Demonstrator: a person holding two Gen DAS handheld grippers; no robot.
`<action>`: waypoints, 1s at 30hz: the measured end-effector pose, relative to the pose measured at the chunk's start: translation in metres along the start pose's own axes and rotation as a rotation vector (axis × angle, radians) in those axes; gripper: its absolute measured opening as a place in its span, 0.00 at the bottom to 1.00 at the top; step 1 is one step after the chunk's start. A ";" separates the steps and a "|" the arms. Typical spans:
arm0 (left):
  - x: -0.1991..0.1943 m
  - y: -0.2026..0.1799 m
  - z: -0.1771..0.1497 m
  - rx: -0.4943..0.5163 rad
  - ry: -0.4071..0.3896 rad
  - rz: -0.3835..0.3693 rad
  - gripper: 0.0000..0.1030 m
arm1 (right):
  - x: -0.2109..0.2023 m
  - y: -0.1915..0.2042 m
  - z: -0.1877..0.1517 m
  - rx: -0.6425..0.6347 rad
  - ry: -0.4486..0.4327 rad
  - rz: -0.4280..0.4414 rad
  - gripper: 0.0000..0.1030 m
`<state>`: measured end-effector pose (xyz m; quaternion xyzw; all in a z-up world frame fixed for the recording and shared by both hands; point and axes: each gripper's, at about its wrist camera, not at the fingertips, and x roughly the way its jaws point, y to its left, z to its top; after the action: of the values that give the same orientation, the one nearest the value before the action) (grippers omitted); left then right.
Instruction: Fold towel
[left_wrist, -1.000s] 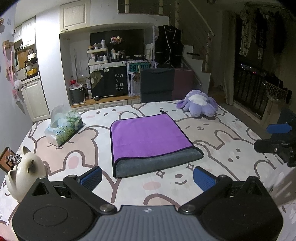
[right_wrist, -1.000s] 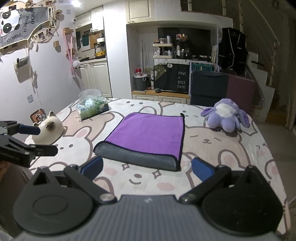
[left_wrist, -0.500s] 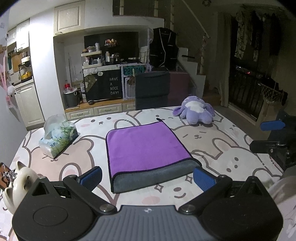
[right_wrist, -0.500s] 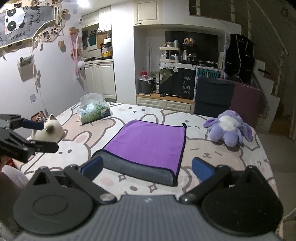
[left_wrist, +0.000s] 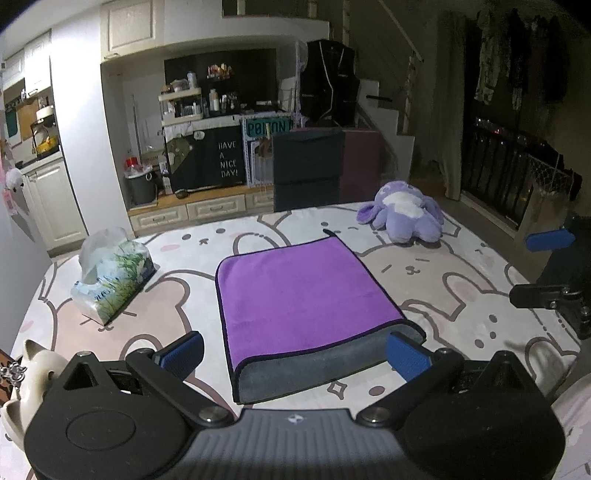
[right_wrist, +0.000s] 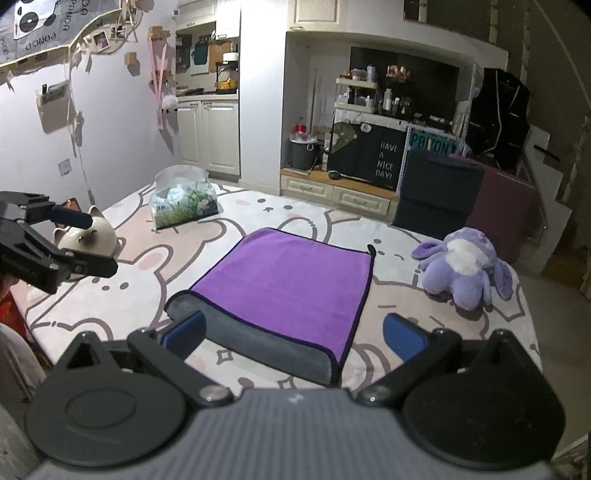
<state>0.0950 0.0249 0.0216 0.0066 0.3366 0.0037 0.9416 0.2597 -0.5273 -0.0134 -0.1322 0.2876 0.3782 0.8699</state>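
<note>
Both claws spread wide, nothing between the fingers. My left claw (left_wrist: 293, 352) and right claw (right_wrist: 291, 332) hang over the near edge of the bench (left_wrist: 461, 273), which wears a cover printed with cartoon rabbits. Room dim; kitchen cabinets and a cluttered shelf stand beyond the far edge, with a black sign reading "HAVE A NICE DAY!" (right_wrist: 386, 160). Towel (left_wrist: 306, 295) lies flat mid-bench, folded, purple face up, grey underside showing along its near edge. That grey edge sits just ahead of both claws, apart from the fingers. Tissue pack (left_wrist: 112, 280) lies left of the towel, purple plush toy (right_wrist: 463, 267) right of it, and a cream cat figurine (right_wrist: 86, 234) at the left edge.
</note>
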 end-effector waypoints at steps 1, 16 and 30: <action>0.003 0.001 0.000 0.003 0.004 0.002 1.00 | 0.002 0.000 0.000 -0.005 0.004 0.001 1.00; 0.072 0.016 -0.013 0.002 0.064 -0.024 1.00 | 0.046 -0.019 0.009 -0.018 0.058 0.012 1.00; 0.128 0.042 -0.047 -0.035 0.100 -0.066 1.00 | 0.096 -0.040 -0.028 0.071 0.061 0.013 1.00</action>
<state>0.1639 0.0693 -0.0952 -0.0211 0.3833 -0.0213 0.9231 0.3304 -0.5109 -0.0935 -0.1109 0.3278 0.3692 0.8625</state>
